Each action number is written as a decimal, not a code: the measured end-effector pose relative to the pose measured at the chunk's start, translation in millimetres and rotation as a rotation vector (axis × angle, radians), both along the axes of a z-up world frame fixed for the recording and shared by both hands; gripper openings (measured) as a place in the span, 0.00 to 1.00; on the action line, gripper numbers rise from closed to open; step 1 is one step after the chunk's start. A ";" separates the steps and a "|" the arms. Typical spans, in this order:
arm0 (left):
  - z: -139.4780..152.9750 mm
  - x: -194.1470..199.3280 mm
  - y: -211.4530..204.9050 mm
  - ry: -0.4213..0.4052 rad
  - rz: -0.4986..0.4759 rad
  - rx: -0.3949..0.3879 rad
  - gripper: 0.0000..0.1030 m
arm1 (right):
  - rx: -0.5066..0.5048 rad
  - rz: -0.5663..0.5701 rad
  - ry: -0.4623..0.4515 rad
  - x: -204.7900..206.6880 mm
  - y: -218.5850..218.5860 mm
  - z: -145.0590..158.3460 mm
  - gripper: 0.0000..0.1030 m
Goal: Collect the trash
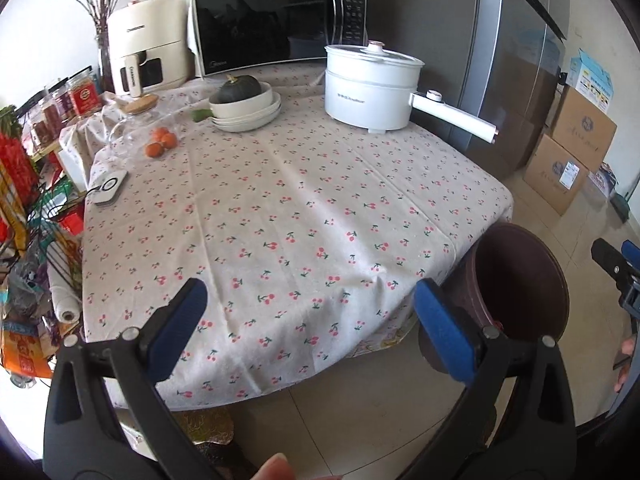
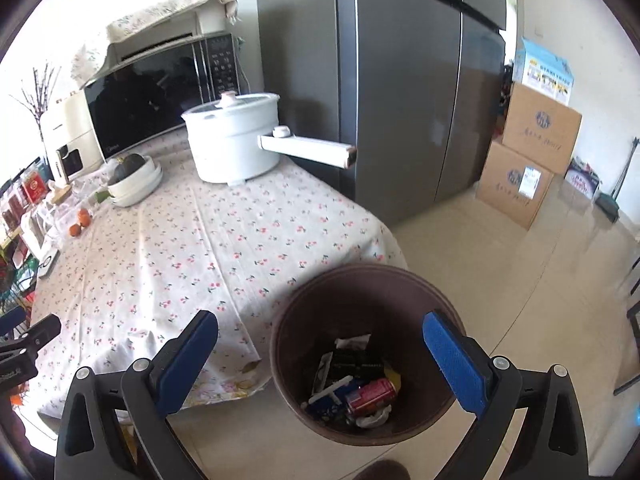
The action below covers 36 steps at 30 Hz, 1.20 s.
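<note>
A dark brown trash bin (image 2: pixel 360 296) stands on the floor at the table's near right corner; it also shows in the left wrist view (image 1: pixel 520 280). Inside lie a red can (image 2: pixel 370 394), wrappers and other scraps. My right gripper (image 2: pixel 320 344) is open and empty, hovering just above and in front of the bin. My left gripper (image 1: pixel 310 312) is open and empty over the near edge of the cherry-print tablecloth (image 1: pixel 288 208). The right gripper's tip shows at the right edge of the left wrist view (image 1: pixel 616 268).
On the table stand a white electric pot (image 1: pixel 372 88) with a long handle, stacked bowls with a squash (image 1: pixel 244 104), oranges (image 1: pixel 162 142), a microwave (image 1: pixel 276 24) and an air fryer (image 1: pixel 146 60). A grey fridge (image 2: pixel 400 80) and cardboard boxes (image 2: pixel 528 148) stand right. Cluttered shelves (image 1: pixel 36 216) stand left.
</note>
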<state>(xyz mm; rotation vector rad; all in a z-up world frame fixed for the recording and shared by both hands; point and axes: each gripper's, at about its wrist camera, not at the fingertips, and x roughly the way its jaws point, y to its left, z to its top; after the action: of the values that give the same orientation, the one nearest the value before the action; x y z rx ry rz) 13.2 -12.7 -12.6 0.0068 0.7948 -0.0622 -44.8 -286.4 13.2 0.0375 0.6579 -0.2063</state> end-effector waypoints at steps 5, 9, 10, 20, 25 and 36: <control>-4.4 -15.1 8.8 -0.019 0.008 -0.005 1.00 | -0.083 0.059 -0.067 -16.1 34.6 5.0 1.00; -2.8 -17.1 10.0 -0.033 0.004 0.002 1.00 | -0.122 0.098 -0.076 -14.8 55.1 6.2 1.00; -2.1 -18.6 11.0 -0.035 0.004 -0.010 1.00 | -0.122 0.101 -0.078 -12.3 57.0 5.1 1.00; -1.1 -21.2 6.3 -0.036 -0.016 -0.029 1.00 | -0.117 0.122 -0.053 -9.6 64.5 -4.5 1.00; 0.7 -24.0 1.3 -0.050 -0.026 -0.027 1.00 | -0.079 0.120 -0.057 -10.0 63.7 -2.6 1.00; -0.5 -25.3 -4.9 -0.048 -0.050 -0.018 1.00 | -0.063 0.114 -0.065 -12.9 61.2 -1.0 1.00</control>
<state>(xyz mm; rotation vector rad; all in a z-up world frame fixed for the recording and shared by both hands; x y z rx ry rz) -12.0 -17.6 -13.1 0.0109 0.7464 -0.1160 -57.6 -225.2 12.2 -0.0532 0.5866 -0.1152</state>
